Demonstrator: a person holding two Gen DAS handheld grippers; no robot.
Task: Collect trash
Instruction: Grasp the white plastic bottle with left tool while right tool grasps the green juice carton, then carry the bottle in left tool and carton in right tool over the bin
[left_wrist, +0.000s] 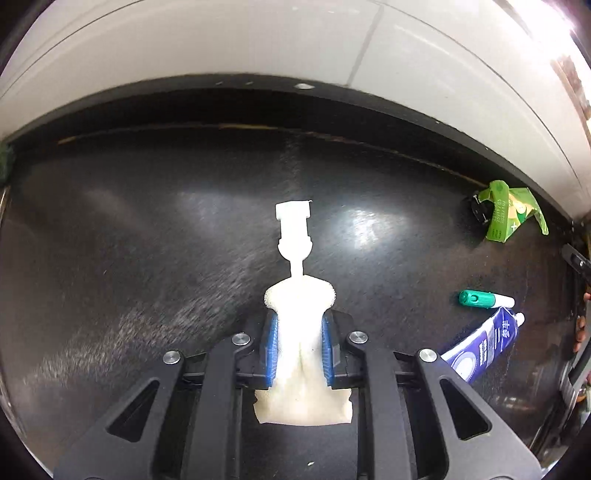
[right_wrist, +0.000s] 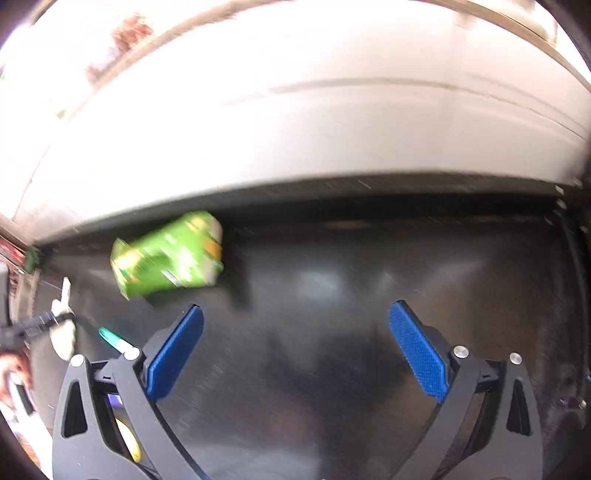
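The left gripper (left_wrist: 299, 350) is clenched on a white spongy foam piece with a thin plastic handle (left_wrist: 297, 332), pinched between its blue ribbed fingers (left_wrist: 271, 350) above the glossy black bench (left_wrist: 147, 240), open all around. The bench's far edge meets a white wall (left_wrist: 258, 48). The right gripper (right_wrist: 295, 347) is spread empty; a crumpled green carton (right_wrist: 168, 254) lies beyond its left finger.

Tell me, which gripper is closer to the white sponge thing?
Left. The left gripper is shut on the white sponge piece, squeezed between its blue pads. The right gripper hangs open over bare dark table, off to the sponge's side.
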